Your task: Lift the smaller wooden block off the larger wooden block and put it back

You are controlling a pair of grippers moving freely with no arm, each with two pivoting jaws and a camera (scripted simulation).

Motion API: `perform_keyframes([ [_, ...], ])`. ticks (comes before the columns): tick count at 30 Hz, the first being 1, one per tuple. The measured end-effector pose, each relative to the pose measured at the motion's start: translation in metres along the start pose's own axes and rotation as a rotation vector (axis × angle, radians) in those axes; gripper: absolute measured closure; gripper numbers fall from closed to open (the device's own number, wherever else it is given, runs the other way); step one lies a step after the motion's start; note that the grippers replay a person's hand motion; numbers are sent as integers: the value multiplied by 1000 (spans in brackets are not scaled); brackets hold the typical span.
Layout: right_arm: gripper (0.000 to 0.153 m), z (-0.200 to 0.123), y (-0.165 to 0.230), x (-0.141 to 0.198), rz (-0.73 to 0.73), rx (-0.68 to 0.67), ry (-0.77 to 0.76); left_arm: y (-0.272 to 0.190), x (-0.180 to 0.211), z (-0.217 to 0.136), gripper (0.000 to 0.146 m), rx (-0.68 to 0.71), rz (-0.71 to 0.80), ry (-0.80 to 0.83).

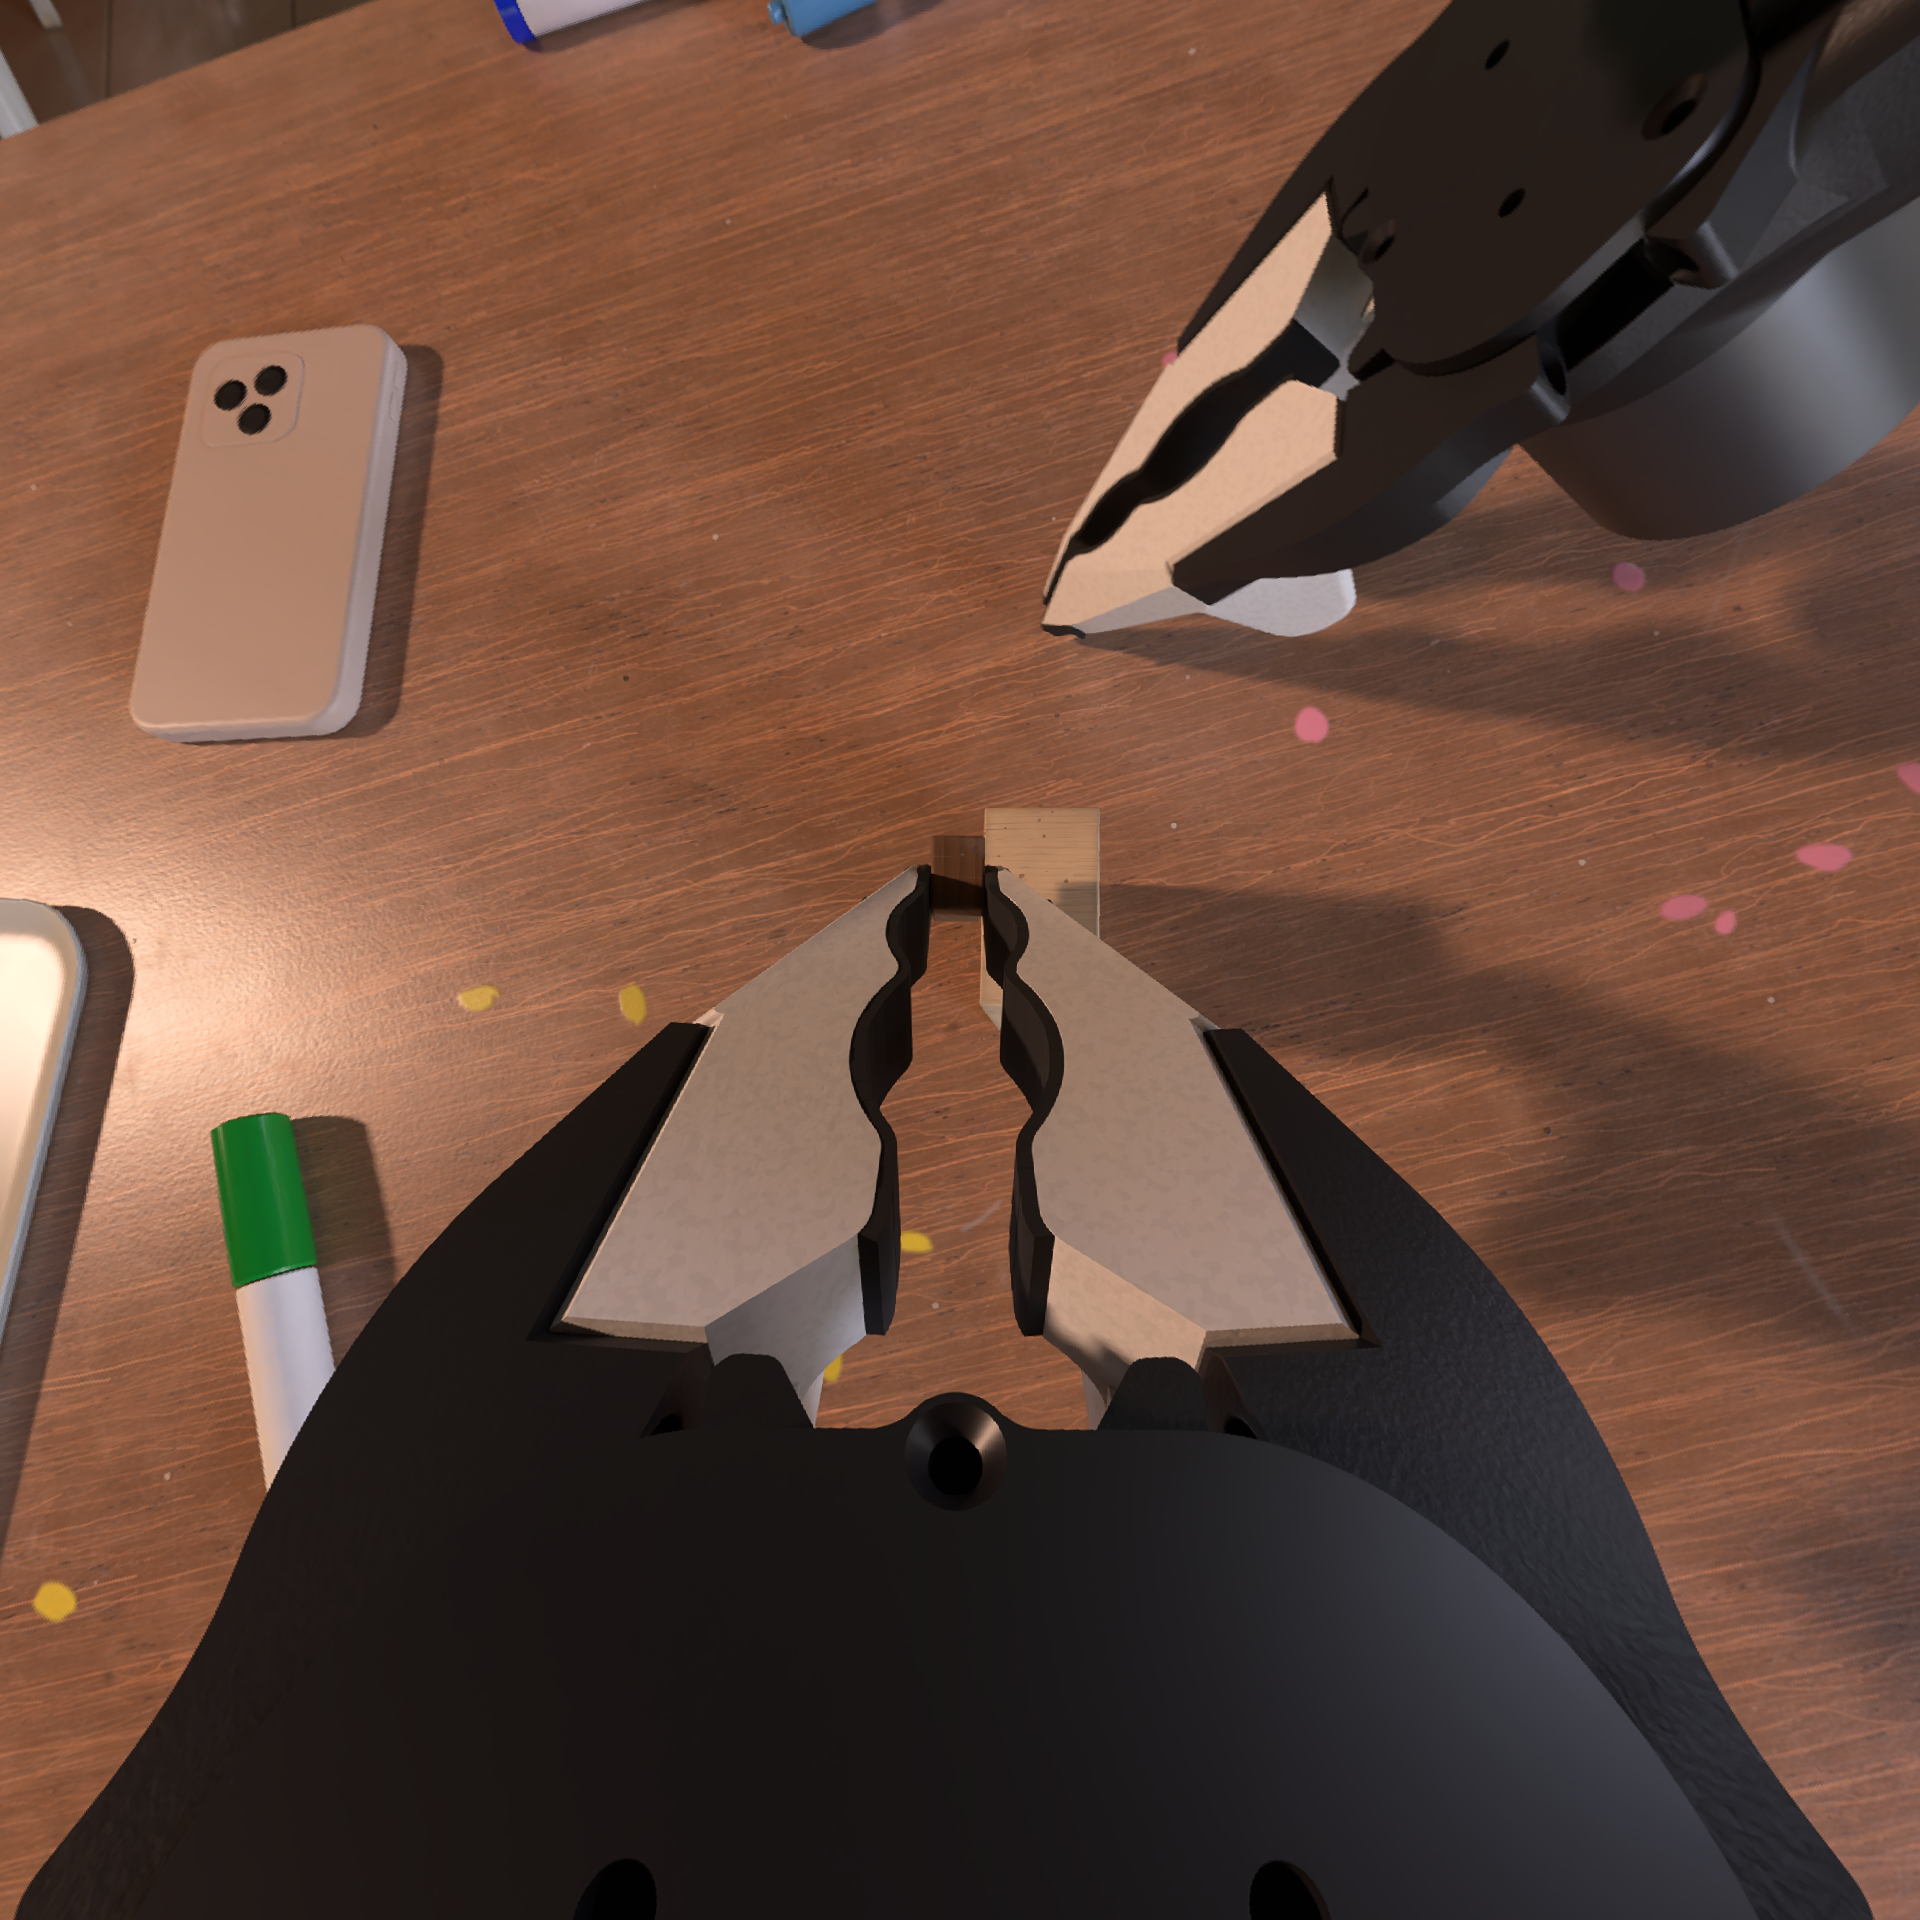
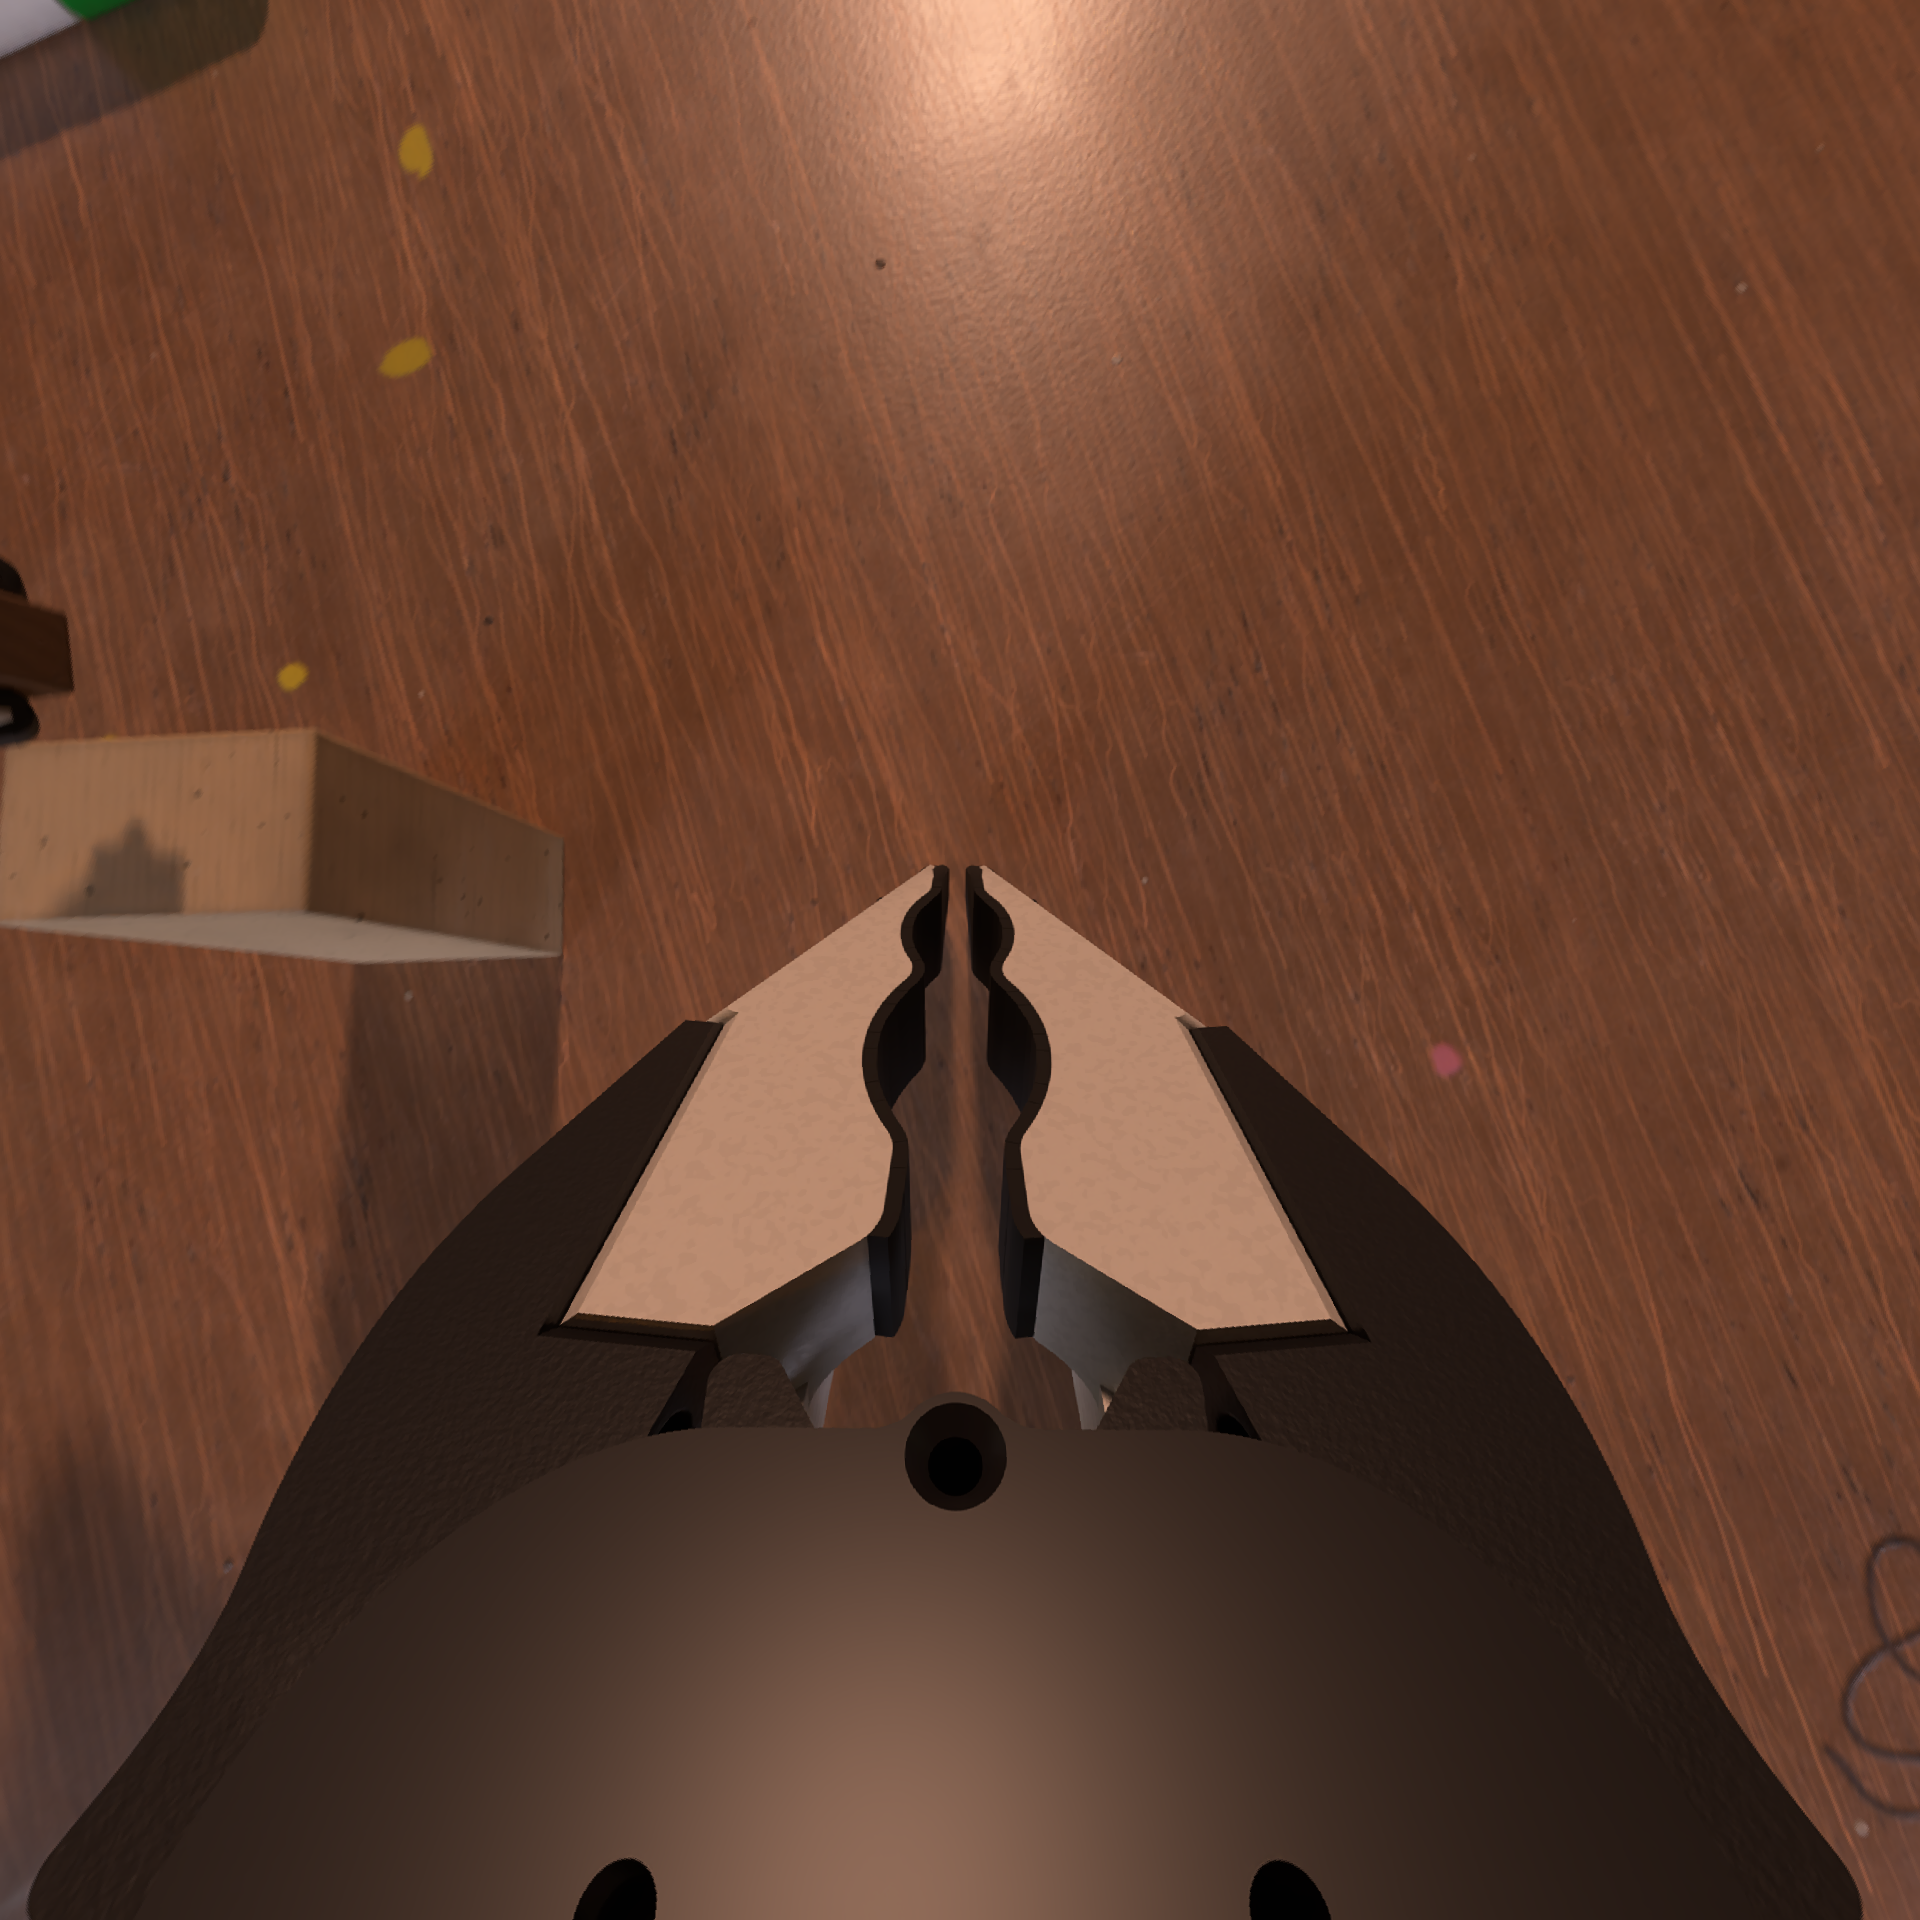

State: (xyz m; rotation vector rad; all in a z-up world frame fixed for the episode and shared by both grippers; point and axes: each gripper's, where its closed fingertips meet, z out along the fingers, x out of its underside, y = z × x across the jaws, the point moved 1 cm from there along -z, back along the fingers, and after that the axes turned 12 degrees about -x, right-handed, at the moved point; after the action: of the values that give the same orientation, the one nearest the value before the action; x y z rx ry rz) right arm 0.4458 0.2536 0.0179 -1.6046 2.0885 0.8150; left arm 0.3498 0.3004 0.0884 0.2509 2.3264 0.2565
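My left gripper [image 1: 958,885] is shut on the smaller wooden block [image 1: 958,858], a dark brown cube held between its fingertips. The larger wooden block [image 1: 1044,857], pale and rectangular, sits on the table just right of and behind the right fingertip. In the right wrist view the larger block [image 2: 260,831] lies at the left with a shadow on its top face. The dark block [image 2: 31,649] shows at the left edge, apart from it. My right gripper [image 2: 958,873] is shut and empty over bare table, right of the blocks. It also shows in the left wrist view [image 1: 1065,618].
A tan phone [image 1: 270,530] lies face down at the far left. A green-capped marker [image 1: 265,1205] and a white tray edge [image 1: 31,1039] are at the near left. Blue-capped markers [image 1: 540,16] lie at the far edge. Paint spots dot the brown table [image 1: 727,416].
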Motion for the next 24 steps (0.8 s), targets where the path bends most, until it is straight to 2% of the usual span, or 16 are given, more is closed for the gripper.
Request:
perform_keyframes([
  [4, 153, -16, 9, 12, 10, -29, 23, 4, -3, -7, 137, -4, -7, -30],
  [7, 153, -46, 16, 26, 8, -17, -16, 4, -4, -10, 137, -8, -6, -48],
  [14, 153, -150, 24, 58, 48, -57, -272, -7, 1, 0, 137, -24, 51, -19],
  [19, 153, -219, 34, 82, 166, -239, -549, -12, -1, 5, 137, -50, 96, -11],
  [22, 153, -247, 42, 102, 229, -317, -692, -13, -3, 6, 112, -57, 116, -3],
  [24, 153, -259, 49, 117, 273, -356, -769, -7, -8, 4, 91, -116, 123, -17],
])
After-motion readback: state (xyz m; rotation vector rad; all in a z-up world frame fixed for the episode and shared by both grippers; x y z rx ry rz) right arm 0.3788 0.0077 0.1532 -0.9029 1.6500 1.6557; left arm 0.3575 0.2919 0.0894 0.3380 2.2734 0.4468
